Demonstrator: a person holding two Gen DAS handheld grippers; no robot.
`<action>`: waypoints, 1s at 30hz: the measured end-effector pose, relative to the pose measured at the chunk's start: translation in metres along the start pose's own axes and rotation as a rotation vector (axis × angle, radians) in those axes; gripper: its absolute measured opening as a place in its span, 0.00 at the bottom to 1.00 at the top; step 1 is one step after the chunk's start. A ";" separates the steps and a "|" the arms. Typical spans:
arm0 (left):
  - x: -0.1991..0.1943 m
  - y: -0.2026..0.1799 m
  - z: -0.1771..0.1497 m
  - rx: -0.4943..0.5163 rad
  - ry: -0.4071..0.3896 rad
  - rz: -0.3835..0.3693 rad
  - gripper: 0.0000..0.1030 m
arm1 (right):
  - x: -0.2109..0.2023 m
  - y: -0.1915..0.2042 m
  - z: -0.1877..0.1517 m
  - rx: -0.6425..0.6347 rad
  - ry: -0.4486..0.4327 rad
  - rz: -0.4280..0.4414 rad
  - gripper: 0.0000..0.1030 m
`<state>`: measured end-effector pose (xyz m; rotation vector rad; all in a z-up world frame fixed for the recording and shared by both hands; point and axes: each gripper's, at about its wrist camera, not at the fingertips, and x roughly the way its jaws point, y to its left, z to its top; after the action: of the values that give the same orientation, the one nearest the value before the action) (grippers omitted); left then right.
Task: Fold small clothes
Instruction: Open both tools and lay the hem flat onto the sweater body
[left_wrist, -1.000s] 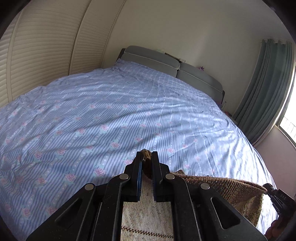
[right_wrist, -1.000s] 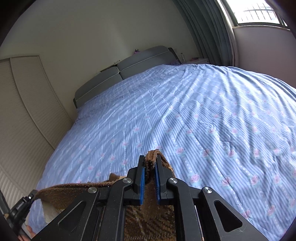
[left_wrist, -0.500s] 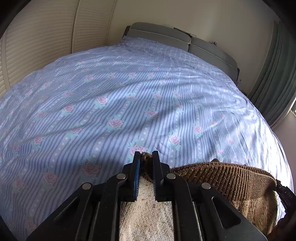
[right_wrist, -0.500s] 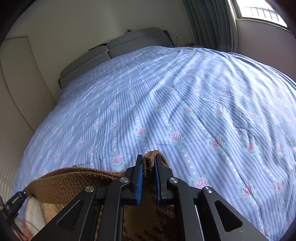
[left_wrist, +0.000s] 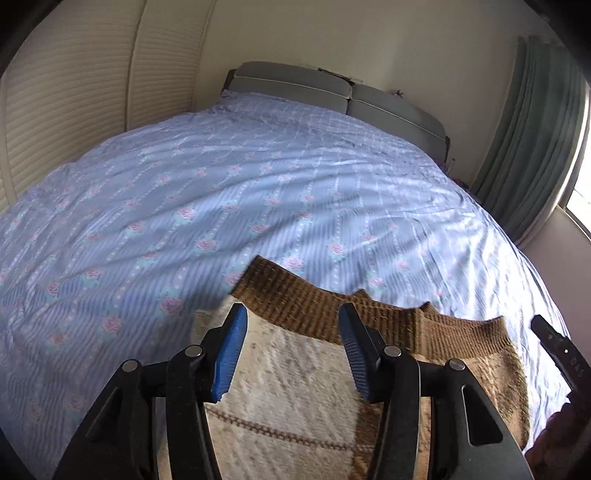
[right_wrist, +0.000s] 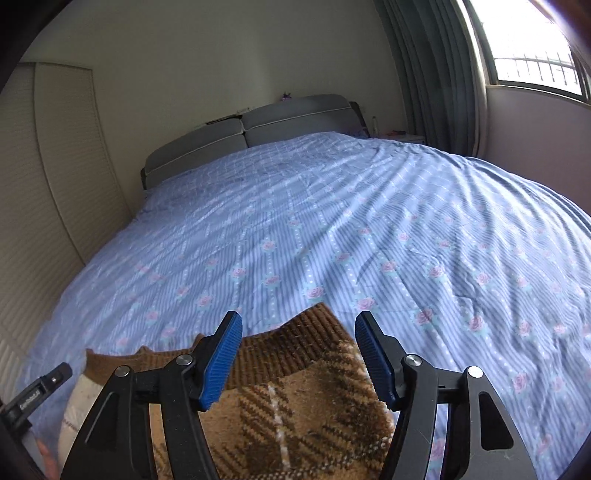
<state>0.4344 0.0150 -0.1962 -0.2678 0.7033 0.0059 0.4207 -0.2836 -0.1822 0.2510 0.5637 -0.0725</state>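
We see both tongs open, holding nothing. The left tongs stand with the blue pads wide apart just above the brown ribbed hem of a small sweater. The right tongs are open in the same way above the other end of this hem. The sweater lies on the bed, near its foot, on the blue cover with pink roses. Its cream and brown checked body is under the tongs and the ribbed edge points toward the headboard.

We judge that one fold is laid down and the cloth is released, so the step in hand is the letting go. The hem looks a little wavy, not flat. For the next move we think the tongs must draw clear of the cloth without catching it, then take a new edge or side of the sweater for the next fold.
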 end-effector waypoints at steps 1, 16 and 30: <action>0.002 -0.007 -0.002 0.012 0.017 -0.027 0.49 | 0.002 0.007 -0.003 -0.021 0.015 0.030 0.62; 0.067 0.009 -0.008 0.006 0.114 0.001 0.41 | 0.068 0.015 -0.037 -0.169 0.213 -0.048 0.62; 0.012 0.000 -0.021 0.088 0.020 0.038 0.59 | 0.024 0.017 -0.039 -0.220 0.134 -0.095 0.62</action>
<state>0.4299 0.0086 -0.2192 -0.1708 0.7263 0.0084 0.4233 -0.2574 -0.2232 0.0143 0.7117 -0.0856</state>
